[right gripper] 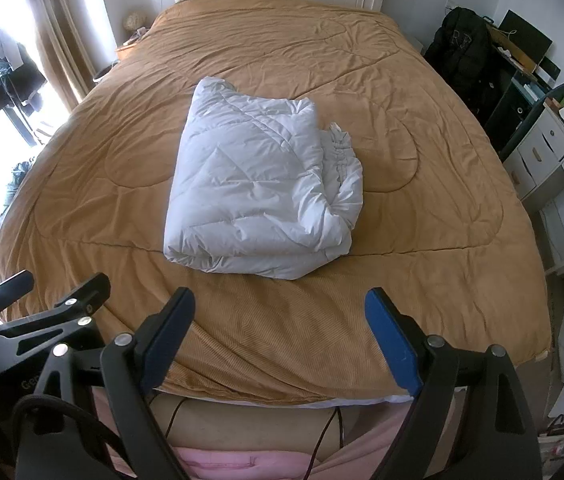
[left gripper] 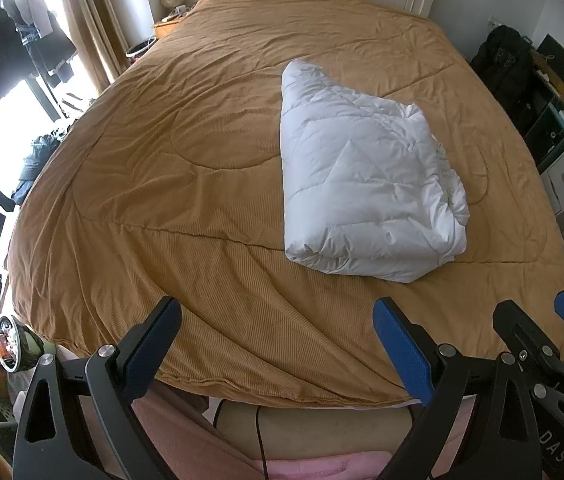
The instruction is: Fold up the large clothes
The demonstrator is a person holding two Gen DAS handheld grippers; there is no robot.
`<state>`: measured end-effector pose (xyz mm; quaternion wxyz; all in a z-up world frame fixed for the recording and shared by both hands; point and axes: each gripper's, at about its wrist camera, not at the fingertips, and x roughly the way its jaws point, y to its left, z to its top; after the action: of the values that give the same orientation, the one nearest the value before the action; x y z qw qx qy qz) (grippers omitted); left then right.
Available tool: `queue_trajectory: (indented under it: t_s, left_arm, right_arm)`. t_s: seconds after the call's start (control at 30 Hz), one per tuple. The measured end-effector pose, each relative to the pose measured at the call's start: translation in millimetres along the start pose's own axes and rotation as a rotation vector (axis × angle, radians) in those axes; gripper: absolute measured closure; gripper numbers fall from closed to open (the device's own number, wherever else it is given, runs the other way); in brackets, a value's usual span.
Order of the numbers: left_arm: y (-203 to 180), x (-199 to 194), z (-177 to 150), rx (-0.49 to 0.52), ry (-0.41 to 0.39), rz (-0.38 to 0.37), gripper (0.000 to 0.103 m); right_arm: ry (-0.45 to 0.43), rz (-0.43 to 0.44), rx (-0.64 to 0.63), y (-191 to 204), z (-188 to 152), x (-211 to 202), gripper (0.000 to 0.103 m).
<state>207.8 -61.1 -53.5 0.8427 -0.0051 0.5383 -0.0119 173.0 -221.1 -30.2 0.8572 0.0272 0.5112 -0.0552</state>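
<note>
White quilt (right gripper: pixel 257 196) lies folded into a thick bundle on the tan bedspread (right gripper: pixel 422 260), a little toward the foot of the bed, well clear of us. We hold both grippers over the near edge of the bed, tilted down at it. Our left gripper (left gripper: pixel 277 344) and right gripper (right gripper: pixel 279 336) each have their jaws spread wide with nothing between them. With the bundle this compact, we judge the folding done or nearly so.

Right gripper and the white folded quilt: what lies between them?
Only bare tan bedspread lies between the open right gripper and the white folded quilt, clearest in the right wrist view.
</note>
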Motion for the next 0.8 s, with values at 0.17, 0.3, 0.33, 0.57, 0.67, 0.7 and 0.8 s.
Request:
queue_trajectory:
  t_s: [0.17, 0.3, 0.33, 0.57, 0.67, 0.7, 0.8]
  left_arm:
    - [0.0, 0.0, 0.4, 0.001, 0.001, 0.0, 0.006]
    - [0.3, 0.4, 0.4, 0.001, 0.002, -0.001, 0.006]
    - [0.3, 0.9, 0.4, 0.001, 0.003, -0.002, 0.006]
    - [-0.7, 1.9, -0.2, -0.001, 0.007, -0.004, 0.006]
    - [-2.0, 2.1, -0.9, -0.001, 0.01, -0.004, 0.006]
    - [-2.1, 2.3, -1.5, 0.001, 0.011, -0.004, 0.006]
    - [-3.1, 2.0, -0.9, 0.001, 0.012, -0.005, 0.006]
  right_arm:
    - [0.0, 0.0, 0.002, 1.2, 0.3, -0.6, 0.016]
    - [0.001, -0.001, 0.002, 1.3, 0.1, -0.7, 0.016]
    - [0.001, -0.001, 0.002, 1.1, 0.0, -0.7, 0.016]
    - [0.001, -0.001, 0.002, 1.7, 0.6, -1.0, 0.016]
    - [0.001, -0.001, 0.001, 1.2, 1.1, -0.7, 0.016]
    - [0.002, -0.002, 0.001, 0.7, 0.8, -0.4, 0.016]
    - [0.003, -0.001, 0.002, -2.6, -0.1, 0.0, 0.016]
